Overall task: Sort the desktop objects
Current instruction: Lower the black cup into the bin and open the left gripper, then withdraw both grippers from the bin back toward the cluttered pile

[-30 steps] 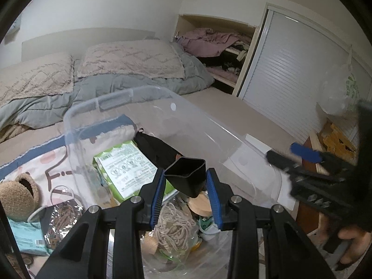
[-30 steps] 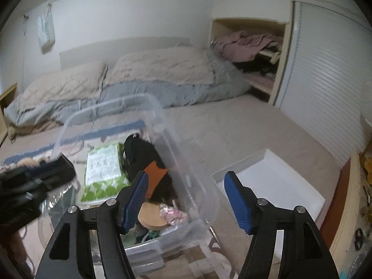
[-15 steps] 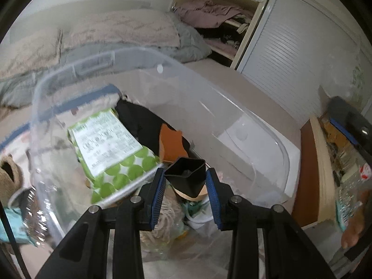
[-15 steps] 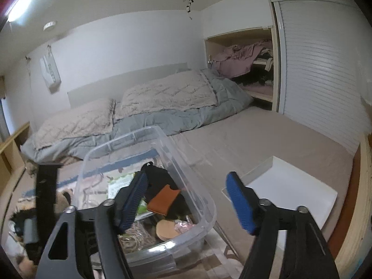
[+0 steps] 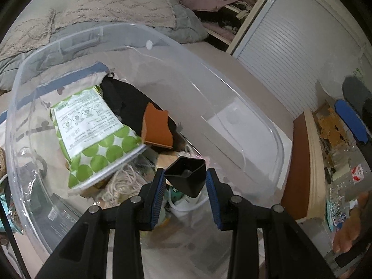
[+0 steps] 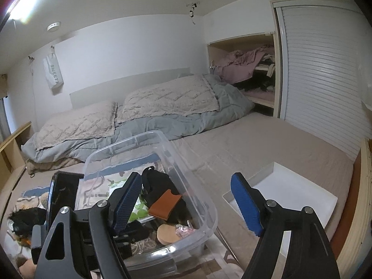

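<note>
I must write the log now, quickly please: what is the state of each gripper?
Left gripper: shut on the small black cup, over the clear bin.
Right gripper: open, jaws just widened, nothing between them.

Bin (image 5: 232,107) bottom clutter overlapped; white item (image 5: 186,207) under cup (image 5: 186,176) perhaps tub.
</note>
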